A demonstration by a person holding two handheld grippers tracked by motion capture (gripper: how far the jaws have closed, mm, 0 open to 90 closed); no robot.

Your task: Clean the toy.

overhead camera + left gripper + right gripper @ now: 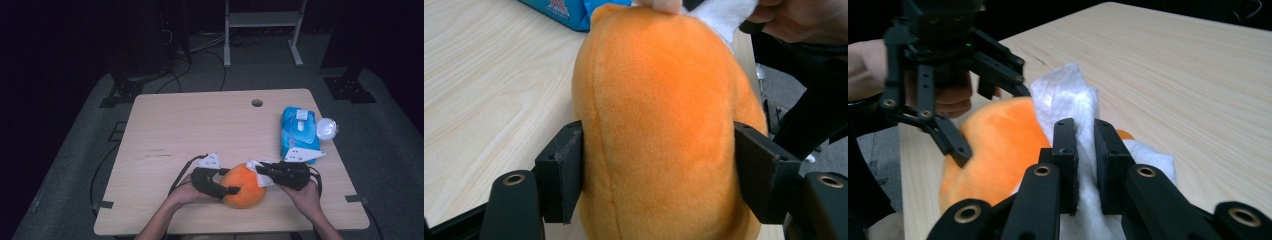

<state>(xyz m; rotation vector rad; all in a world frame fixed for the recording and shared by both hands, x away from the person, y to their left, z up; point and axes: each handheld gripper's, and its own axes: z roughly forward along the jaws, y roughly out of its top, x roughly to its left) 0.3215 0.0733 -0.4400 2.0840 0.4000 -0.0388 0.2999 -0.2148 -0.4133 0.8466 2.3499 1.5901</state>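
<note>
The orange plush toy (243, 186) lies at the near edge of the wooden table (190, 130). The left gripper (220, 189) clasps the toy from both sides. The right gripper (264, 172) pinches a white wet wipe (1068, 97) against the toy's top

The table (200, 125) is made of light wood, and it has a small round hole (257, 103) near its far edge. A soft orange toy (243, 186) sits on it close to the near edge. A blue pack of wipes (298, 131) lies on the right side, and a small white round thing (326, 129) rests just beside the pack at the table's right edge.
</note>
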